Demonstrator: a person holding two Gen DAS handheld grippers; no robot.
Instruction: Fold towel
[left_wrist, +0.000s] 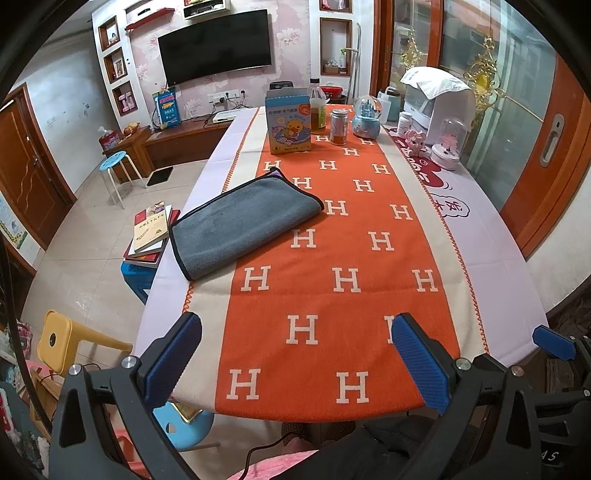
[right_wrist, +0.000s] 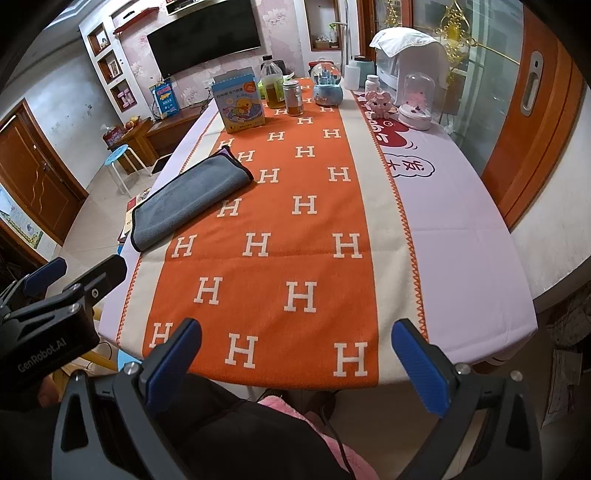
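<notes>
Nearest, left gripper (left_wrist: 295, 360) and right gripper (right_wrist: 297, 363), blue ribbed pads, gape wide, holding nothing, above the near edge of the orange H-patterned runner (left_wrist: 332, 258). Beyond, the plush grey towel (left_wrist: 242, 225) lies folded, oblong, dark-piped, straddling the runner's left border, long axis slanting far-right.

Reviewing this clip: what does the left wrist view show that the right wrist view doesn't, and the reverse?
Only the left wrist view shows the stack of books on a blue stool beside the table, plainly, and the yellow chair below it. Only the right wrist view shows the body of the left gripper, lettered GenRobot.AI, from the side. Both show the grey towel already folded, lying flat on the table's left side, partly on the orange H-patterned runner, untouched, and the right gripper open.
</notes>
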